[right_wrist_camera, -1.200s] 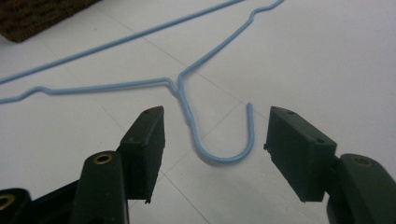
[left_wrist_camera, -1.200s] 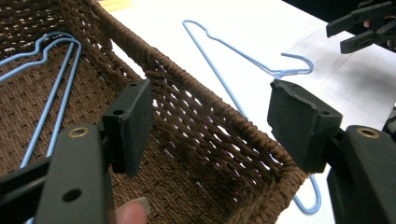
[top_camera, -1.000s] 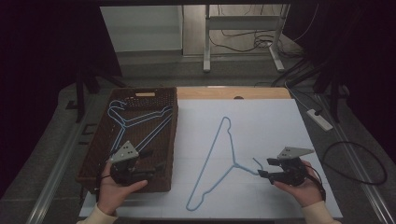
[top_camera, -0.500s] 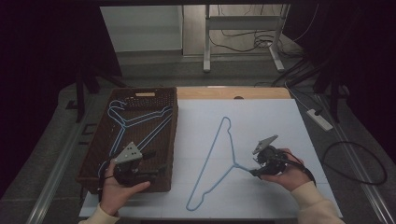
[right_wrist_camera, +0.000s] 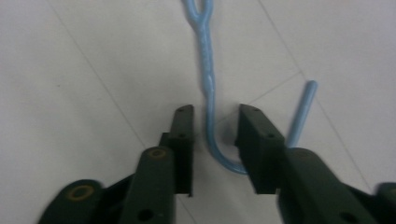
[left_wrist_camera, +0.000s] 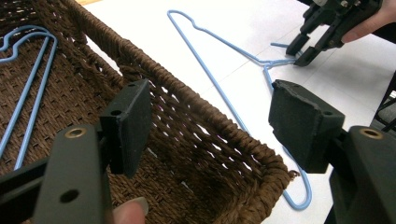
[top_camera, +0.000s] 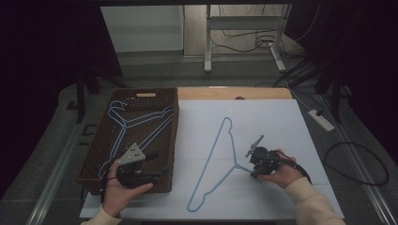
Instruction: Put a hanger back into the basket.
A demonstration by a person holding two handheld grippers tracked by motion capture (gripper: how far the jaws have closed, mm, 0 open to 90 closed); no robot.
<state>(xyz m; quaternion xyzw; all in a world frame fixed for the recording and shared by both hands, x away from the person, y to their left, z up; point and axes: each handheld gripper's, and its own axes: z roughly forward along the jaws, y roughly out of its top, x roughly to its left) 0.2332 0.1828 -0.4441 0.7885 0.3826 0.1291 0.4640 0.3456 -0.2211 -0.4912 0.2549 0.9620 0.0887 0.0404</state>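
Now blue hanger [right_wrist_camera: 208,70] hook between right claw's [right_wrist_camera: 210,135] closing, not-yet-touching jaws.

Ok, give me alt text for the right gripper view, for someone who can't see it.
The right claw points down at a white table, its two black jaws straddling the hook of a blue wire hanger without pressing on it. The jaws have just been closing around the hook. The hanger's twisted neck runs up to the top edge.

Nothing legible anywhere here: no lettering, label, brand mark, number or sign can be read on anything in view.
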